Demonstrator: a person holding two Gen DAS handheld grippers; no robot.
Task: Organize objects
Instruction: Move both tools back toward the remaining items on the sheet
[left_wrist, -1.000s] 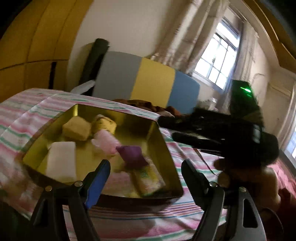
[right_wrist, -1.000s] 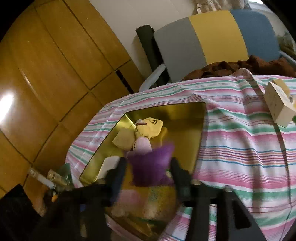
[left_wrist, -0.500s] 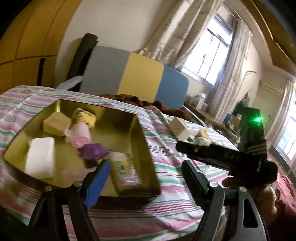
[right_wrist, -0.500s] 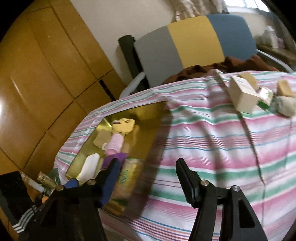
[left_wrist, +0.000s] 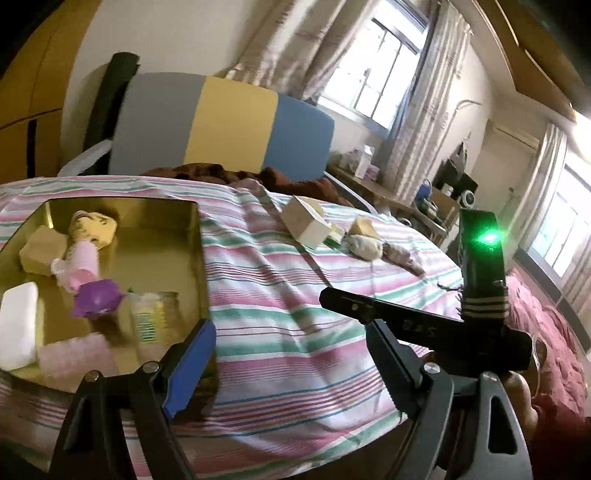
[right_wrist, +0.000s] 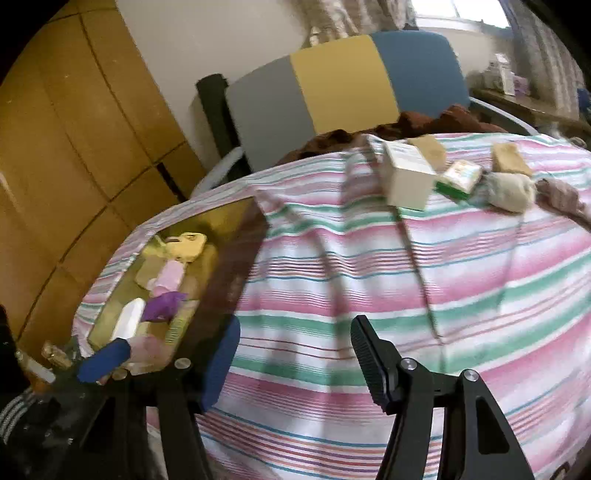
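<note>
The left gripper (left_wrist: 291, 363) is a black plastic two-finger frame with triangular cut-outs in its arms and silver screws at the joints; one finger carries a flat blue pad (left_wrist: 190, 367), the other a black ribbed pad (left_wrist: 391, 363). The right gripper (right_wrist: 291, 363) has the same build: black arms, silver screws, a blue pad and a black ridged pad. From the left wrist view, its upright black housing (left_wrist: 482, 266) shows a glowing green light and pale grey stripes.

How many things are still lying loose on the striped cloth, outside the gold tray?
6, clustered at the far side: white box, tan block behind it, green-edged packet, second tan block, pale bundle, brownish bundle. More may hide behind.
</note>
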